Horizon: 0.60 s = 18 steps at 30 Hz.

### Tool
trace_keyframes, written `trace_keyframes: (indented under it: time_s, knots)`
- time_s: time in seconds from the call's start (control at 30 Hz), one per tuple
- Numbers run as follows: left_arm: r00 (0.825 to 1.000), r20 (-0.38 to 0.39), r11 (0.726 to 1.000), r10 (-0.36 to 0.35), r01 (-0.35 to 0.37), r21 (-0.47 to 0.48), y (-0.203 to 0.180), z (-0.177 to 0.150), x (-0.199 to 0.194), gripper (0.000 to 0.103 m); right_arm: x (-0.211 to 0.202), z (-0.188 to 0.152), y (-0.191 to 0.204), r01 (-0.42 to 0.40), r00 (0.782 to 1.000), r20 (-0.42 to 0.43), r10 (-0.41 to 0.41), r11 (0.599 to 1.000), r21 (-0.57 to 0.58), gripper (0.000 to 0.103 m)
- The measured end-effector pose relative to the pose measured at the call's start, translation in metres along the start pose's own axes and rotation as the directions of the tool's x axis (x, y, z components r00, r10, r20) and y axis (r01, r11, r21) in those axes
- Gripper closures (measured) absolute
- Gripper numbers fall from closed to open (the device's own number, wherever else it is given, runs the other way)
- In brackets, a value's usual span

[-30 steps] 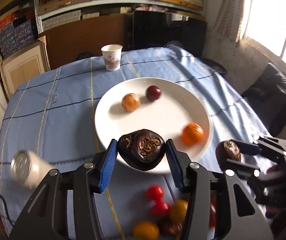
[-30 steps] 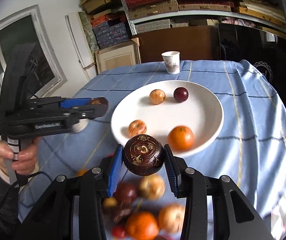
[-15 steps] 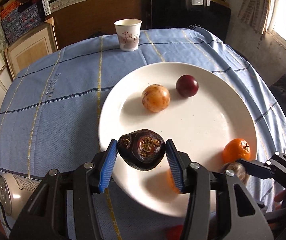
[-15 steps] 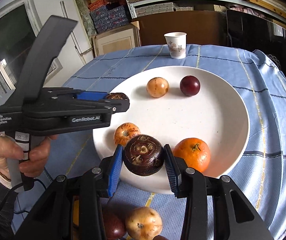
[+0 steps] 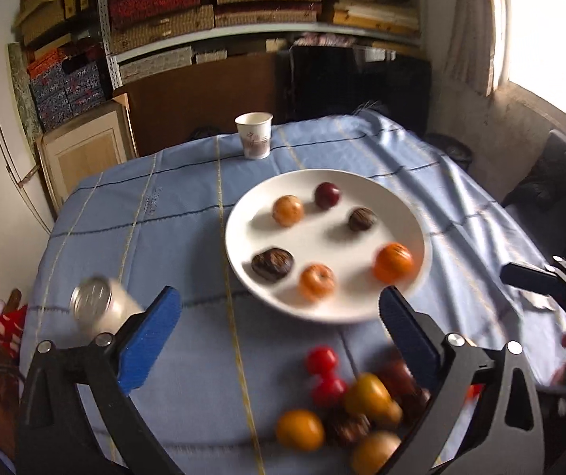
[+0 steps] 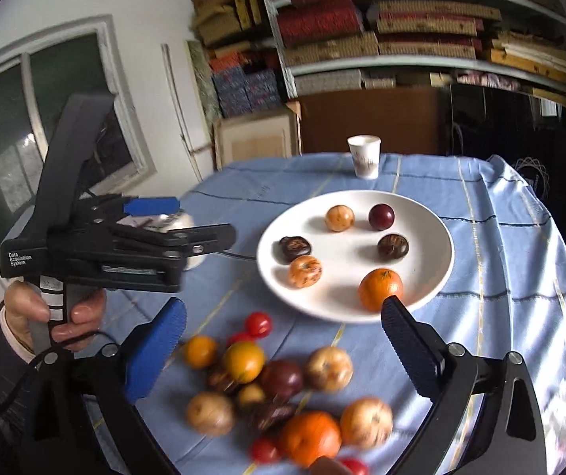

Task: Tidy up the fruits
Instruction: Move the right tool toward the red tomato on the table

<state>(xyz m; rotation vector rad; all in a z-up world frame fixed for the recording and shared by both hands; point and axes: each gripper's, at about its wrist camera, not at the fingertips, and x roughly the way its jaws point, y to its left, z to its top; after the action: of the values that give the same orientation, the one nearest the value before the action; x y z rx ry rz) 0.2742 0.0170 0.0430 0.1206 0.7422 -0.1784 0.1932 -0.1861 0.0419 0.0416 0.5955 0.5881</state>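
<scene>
Both dark fruits (image 6: pixel 294 249) now lie on the plate (image 6: pixel 437 233) among six.

Paper cup (image 5: pixel 253 135) upright on blue tablecloth (image 5: pixel 156 233); can (image 5: pixel 101 308) nearby.

Bright window (image 5: pixel 552 19) glare at my two o'clock; fruit pile (image 5: pixel 346 407) near me looks blurry; picture edges bend and go dark.
</scene>
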Motion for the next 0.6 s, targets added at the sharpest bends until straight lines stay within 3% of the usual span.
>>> trace_keyframes:
  time_s: [0.13,0.23,0.4,0.5,0.6]
  knots:
    - [0.999,0.04,1.0,-0.001,0.002,-0.016,-0.002,-0.041,-0.036,0.005,-0.035,-0.034,0.01,0.097,0.992,0.082,-0.091,0.993,-0.066,0.003]
    - [0.998,0.054,0.999,0.017,-0.015,-0.037,-0.003,-0.072,-0.049,0.005,-0.035,-0.057,0.013,0.176,0.983,-0.029,-0.181,0.977,-0.119,0.003]
    - [0.998,0.057,1.0,0.01,-0.008,-0.029,-0.006,-0.116,-0.053,0.005,-0.037,-0.085,0.006,0.172,0.979,-0.099,-0.178,0.983,-0.066,0.004]
    - [0.997,0.045,0.997,-0.06,0.062,-0.043,-0.005,-0.136,-0.048,0.005,-0.029,-0.091,-0.002,0.204,0.968,-0.139,-0.211,0.977,-0.06,0.015]
    - [0.996,0.044,0.996,-0.072,0.074,-0.043,-0.004,-0.15,-0.046,0.005,-0.021,-0.095,-0.005,0.206,0.962,-0.167,-0.215,0.976,-0.07,0.025]
